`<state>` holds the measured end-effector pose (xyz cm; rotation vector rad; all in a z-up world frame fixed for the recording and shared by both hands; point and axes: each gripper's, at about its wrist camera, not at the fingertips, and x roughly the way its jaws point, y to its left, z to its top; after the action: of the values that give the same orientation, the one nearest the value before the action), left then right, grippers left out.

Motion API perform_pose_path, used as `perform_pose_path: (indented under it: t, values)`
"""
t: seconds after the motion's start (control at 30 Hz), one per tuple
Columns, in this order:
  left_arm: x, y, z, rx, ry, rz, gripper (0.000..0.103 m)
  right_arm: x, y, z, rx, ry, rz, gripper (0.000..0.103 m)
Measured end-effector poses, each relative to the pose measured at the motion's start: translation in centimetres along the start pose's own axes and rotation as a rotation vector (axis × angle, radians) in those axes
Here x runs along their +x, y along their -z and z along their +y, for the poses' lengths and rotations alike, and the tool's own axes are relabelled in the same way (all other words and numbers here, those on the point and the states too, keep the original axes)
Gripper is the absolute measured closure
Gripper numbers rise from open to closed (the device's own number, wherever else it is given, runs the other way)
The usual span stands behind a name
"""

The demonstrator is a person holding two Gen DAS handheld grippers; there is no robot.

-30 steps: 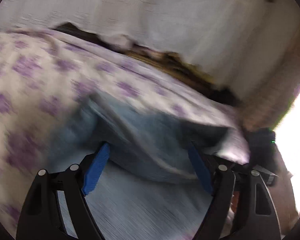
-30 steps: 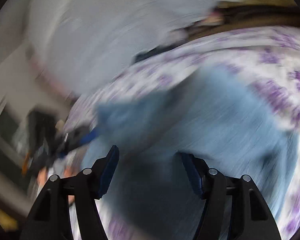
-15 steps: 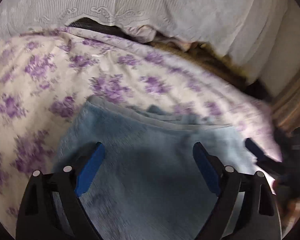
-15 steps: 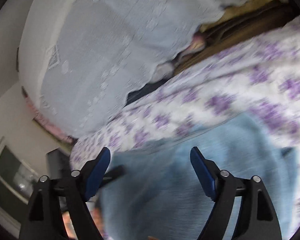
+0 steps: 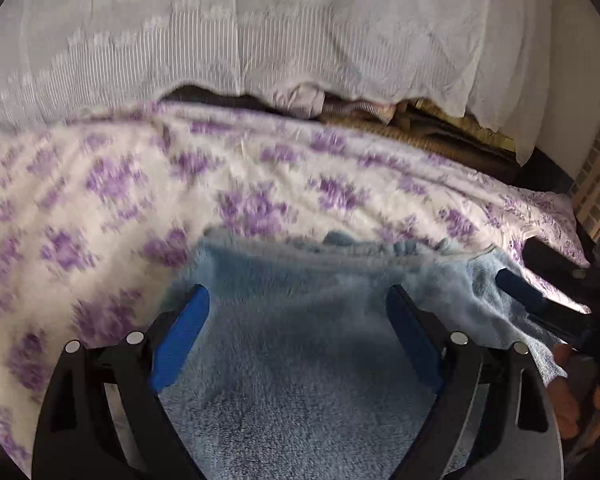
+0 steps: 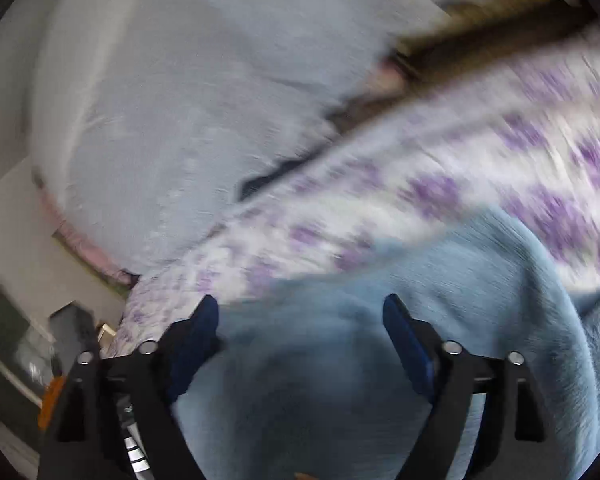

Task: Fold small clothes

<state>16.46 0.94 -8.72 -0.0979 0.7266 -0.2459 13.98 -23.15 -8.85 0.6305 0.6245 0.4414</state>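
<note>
The left gripper [image 5: 298, 312] has its blue-padded jaws spread wide, having just been opening, with nothing pinched between them. The right gripper [image 6: 300, 320] is likewise spread wide after opening, gripping nothing. Both hover just above a fluffy light blue garment [image 5: 300, 360], apparently folded, though blur hides detail. It lies on a white bedspread with purple flowers [image 5: 100, 200]. Behind hangs a white lace cloth [image 5: 260, 40].

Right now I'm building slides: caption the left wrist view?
Open left gripper above a fluffy blue garment on a purple-flowered bedspread.
</note>
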Motion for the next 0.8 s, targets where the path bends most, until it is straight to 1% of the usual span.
perform_pose_path:
  t: [0.07,0.1,0.17,0.2,0.33,0.43,0.5,0.57,0.7,0.8]
  values:
    - [0.5,0.1,-0.2,0.009,-0.016,0.018,0.013,0.8,0.2,0.3,0.01,-0.049,0.042,0.014]
    - [1.1,0.4,-0.3,0.017,-0.04,0.038,0.013,1.6,0.6,-0.2,0.021,-0.044,0.069,0.014]
    - [3.1,1.1,-0.2,0.036,-0.1,0.107,0.012,3.1,1.4,-1.8,0.059,0.004,0.115,0.014]
    - [3.5,1.4,-0.4,0.052,-0.119,0.114,0.012,3.7,1.7,-2.7,0.077,0.003,0.132,0.018]
    - [3.1,1.9,-1.6,0.123,-0.193,0.088,0.011,3.2,1.8,-2.5,0.054,-0.002,0.104,0.018]
    - [2.4,1.9,-1.3,0.107,-0.181,0.064,0.011,1.9,2.3,-1.7,0.037,0.018,0.071,0.018]
    - [1.6,2.0,-1.2,0.092,-0.172,0.038,0.011,0.8,2.4,-0.7,0.016,0.01,0.047,0.017]
    - [0.9,2.0,-1.3,0.087,-0.167,0.016,0.011,-0.3,2.7,0.0,0.015,-0.016,0.033,0.017]
    - [-0.9,2.5,-1.6,0.072,-0.146,-0.011,0.011,-2.5,3.6,1.3,0.003,-0.048,0.024,0.017]
    - [-2.2,3.3,-1.7,0.059,-0.141,-0.018,0.011,-3.6,4.9,1.5,0.008,-0.057,0.04,0.017]
